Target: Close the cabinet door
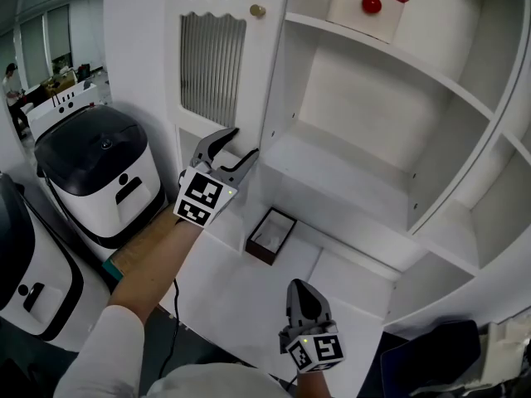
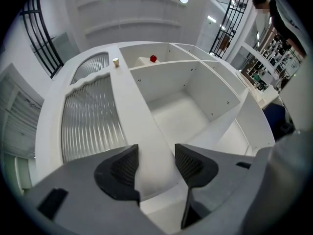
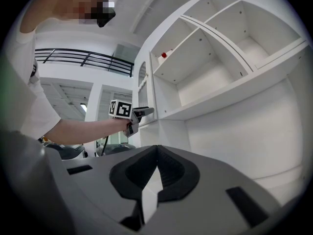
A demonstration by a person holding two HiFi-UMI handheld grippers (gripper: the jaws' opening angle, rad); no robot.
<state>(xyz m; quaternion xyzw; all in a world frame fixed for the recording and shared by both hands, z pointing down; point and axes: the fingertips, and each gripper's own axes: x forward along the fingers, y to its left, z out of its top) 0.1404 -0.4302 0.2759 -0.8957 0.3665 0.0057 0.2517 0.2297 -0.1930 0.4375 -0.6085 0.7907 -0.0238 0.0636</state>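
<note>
The white cabinet door (image 1: 213, 65), with its ribbed glass panel and a small round knob (image 1: 258, 10), stands open at the left of the cabinet (image 1: 373, 123). My left gripper (image 1: 242, 142) is at the door's lower free corner with its jaws apart. In the left gripper view the door's white stile (image 2: 128, 111) runs up from between the jaws of the left gripper (image 2: 156, 163); I cannot tell if the pads touch it. My right gripper (image 1: 304, 285) hangs low in front of the cabinet base, shut and empty. In its own view the right gripper (image 3: 157, 148) faces the shelves.
A red ball (image 1: 371, 4) lies in a white box on the top shelf. A small dark open box (image 1: 270, 235) sits on the cabinet's base ledge. Black-and-white appliances (image 1: 99, 168) stand to the left of the door. People are at desks far left.
</note>
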